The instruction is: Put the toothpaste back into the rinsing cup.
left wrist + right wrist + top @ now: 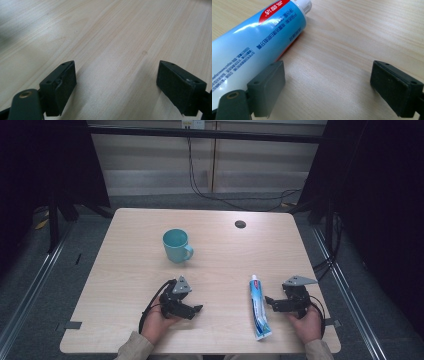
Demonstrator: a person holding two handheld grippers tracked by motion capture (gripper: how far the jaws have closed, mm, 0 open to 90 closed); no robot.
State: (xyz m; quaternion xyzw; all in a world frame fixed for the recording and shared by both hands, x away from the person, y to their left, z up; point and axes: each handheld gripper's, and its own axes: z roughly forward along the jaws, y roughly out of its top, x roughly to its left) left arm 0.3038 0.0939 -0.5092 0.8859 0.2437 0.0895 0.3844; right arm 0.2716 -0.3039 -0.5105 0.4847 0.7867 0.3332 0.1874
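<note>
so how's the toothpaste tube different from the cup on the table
The toothpaste tube lies flat on its side; the cup stands upright with its mouth open to the top. The tube is long and slim, white and blue with a red patch near its cap; the cup is short, round and plain teal with a handle. The tube lies near the front edge, just beside the open right gripper; the cup stands farther back, away from both grippers. Both rest on the wooden table, neither held.
</note>
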